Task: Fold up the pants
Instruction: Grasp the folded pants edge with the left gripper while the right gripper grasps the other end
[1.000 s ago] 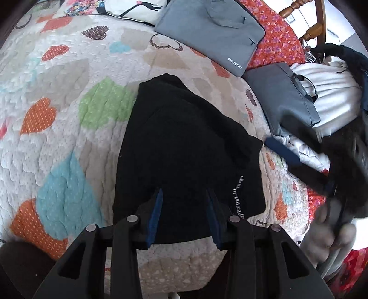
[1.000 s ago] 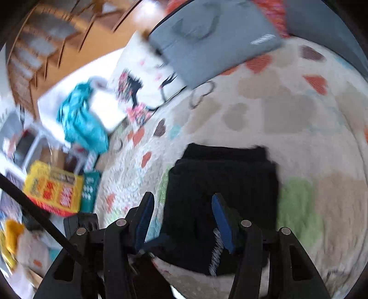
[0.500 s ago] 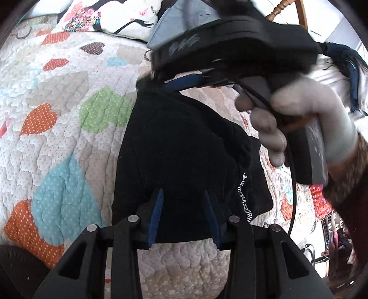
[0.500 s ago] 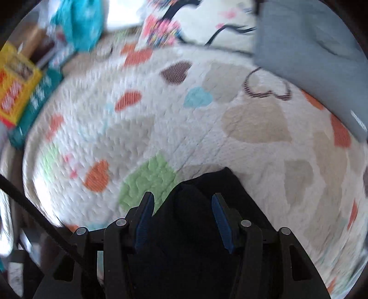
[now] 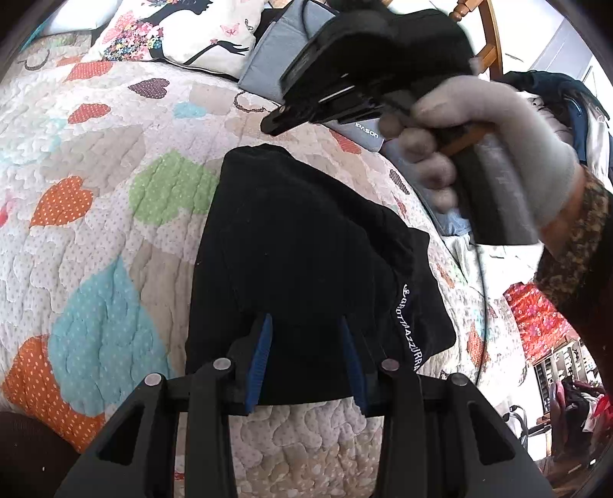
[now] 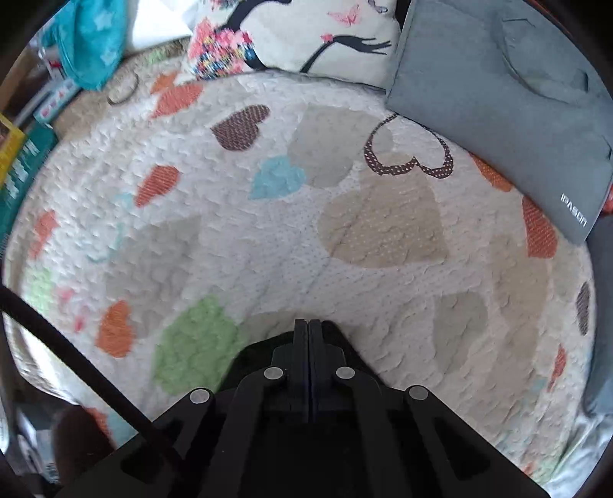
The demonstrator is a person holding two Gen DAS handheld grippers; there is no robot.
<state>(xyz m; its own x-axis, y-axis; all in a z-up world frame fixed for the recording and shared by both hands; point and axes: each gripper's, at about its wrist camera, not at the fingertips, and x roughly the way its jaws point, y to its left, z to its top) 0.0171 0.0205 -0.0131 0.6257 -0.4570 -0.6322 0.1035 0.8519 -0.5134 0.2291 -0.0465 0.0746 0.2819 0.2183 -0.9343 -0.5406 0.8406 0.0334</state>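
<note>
The black pants (image 5: 299, 245) lie folded into a compact bundle on the heart-patterned quilt (image 5: 95, 214), white lettering along their right edge. My left gripper (image 5: 305, 356) is open, its blue pads over the near edge of the pants without gripping them. My right gripper (image 6: 308, 333) is shut, fingers pressed together just past the far tip of the pants (image 6: 253, 356), which show dark beside it. In the left wrist view the right gripper's body (image 5: 367, 65) is held by a gloved hand above the far end of the pants.
A grey laptop bag (image 6: 509, 107) lies at the far right of the quilt (image 6: 383, 230), a printed pillow (image 6: 299, 34) at the far edge. A teal cloth (image 6: 88, 38) and boxes sit off the left. A wooden chair (image 5: 482, 42) and clothes are to the right.
My right gripper swung from the side to above the far end of the pants and closed its fingers. My left gripper stayed open at the near edge.
</note>
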